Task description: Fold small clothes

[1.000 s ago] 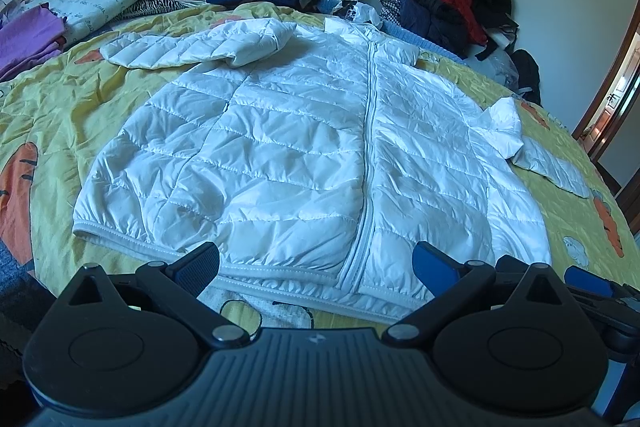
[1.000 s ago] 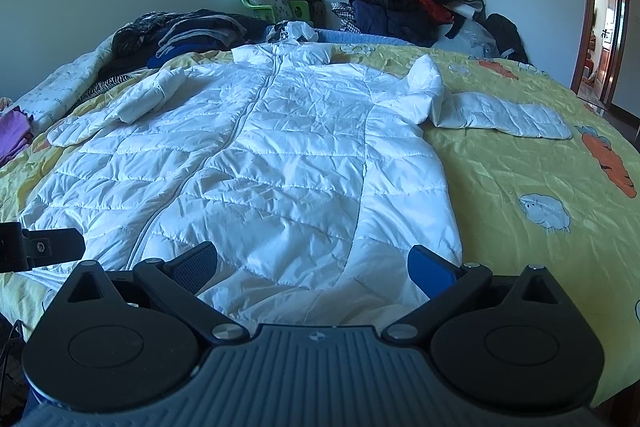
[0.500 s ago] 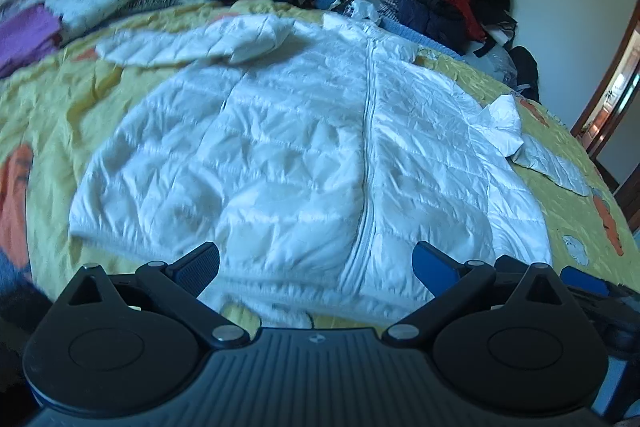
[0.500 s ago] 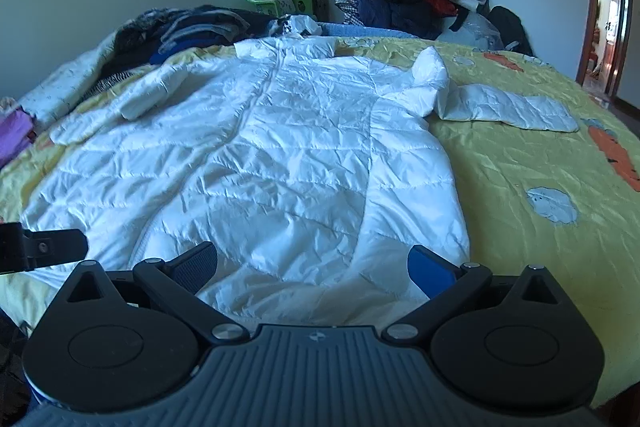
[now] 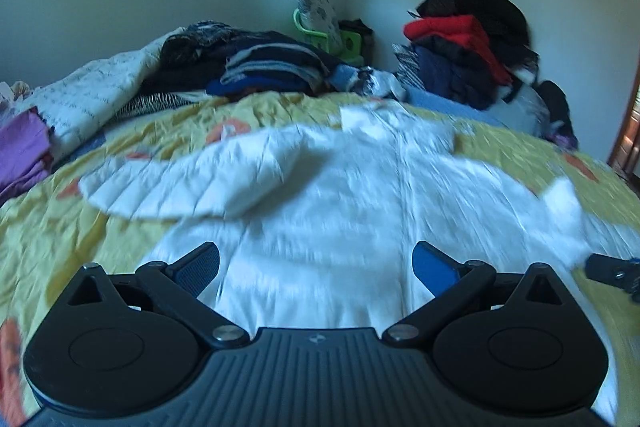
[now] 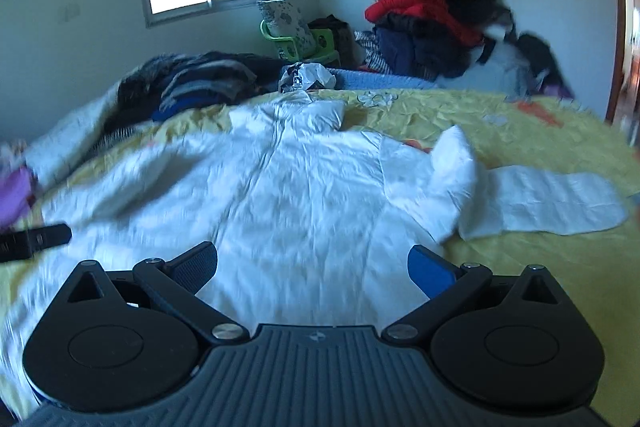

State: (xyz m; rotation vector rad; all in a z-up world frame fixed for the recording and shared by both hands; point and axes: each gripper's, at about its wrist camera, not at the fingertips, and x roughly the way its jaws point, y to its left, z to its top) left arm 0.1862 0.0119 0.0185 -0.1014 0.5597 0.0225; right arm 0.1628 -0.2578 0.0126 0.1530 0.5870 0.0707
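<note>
Across the middle of the bed, on its yellow cover, a white padded jacket lies spread front-up with the zip running away toward the far edge, where heaps of dark and red clothes are piled. One sleeve is bent back over the jacket's left chest, while the other sleeve stretches flat toward the bed's right edge, with a raised fold where it meets the body. Both tongs hover low over the jacket's lower half: the left tongs have their two blue pads well apart and hold nothing, and the right tongs are likewise spread wide with nothing between them. Motion blur smears the fabric in both views, so whether either pad touches the cloth cannot be told. By my judgement the folding has not begun; this is the reach toward the first grasp, most likely at the sleeves or shoulders. The next move calls for each pair of tongs to come down on a sleeve or side edge, pinch only the top layer of slippery quilted fabric, and carry it across the zip line without dragging the whole jacket.
</note>
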